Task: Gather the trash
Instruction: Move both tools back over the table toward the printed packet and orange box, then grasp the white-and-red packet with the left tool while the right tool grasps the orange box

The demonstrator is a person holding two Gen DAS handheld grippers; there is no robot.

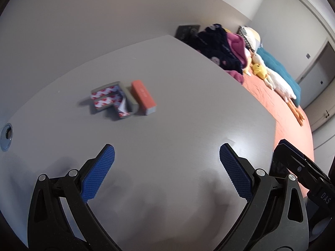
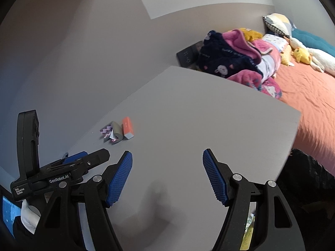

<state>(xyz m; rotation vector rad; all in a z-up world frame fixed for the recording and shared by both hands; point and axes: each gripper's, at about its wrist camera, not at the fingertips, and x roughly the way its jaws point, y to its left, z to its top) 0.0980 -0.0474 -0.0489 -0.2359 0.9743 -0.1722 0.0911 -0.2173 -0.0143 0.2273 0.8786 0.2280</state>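
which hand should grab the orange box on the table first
Left, probably. The orange box lies nearer its open gripper; the right gripper, also open, sees it farther off.

Ahead of the left gripper (image 1: 167, 152), jaws apart and empty, the grey table (image 1: 188, 108) lies bare up to the folded scrap (image 1: 111, 99) and the orange block (image 1: 144, 97), which touch each other. A round grommet (image 1: 6, 135) sits far off its left finger. Ahead of the right gripper (image 2: 167, 156), also wide and empty, the table is bare to its far edge. The left gripper stands just beside the right one's left finger. Beyond the table's right edge, a bed (image 2: 309, 96) with heaped blankets (image 2: 234, 58) blocks the way.
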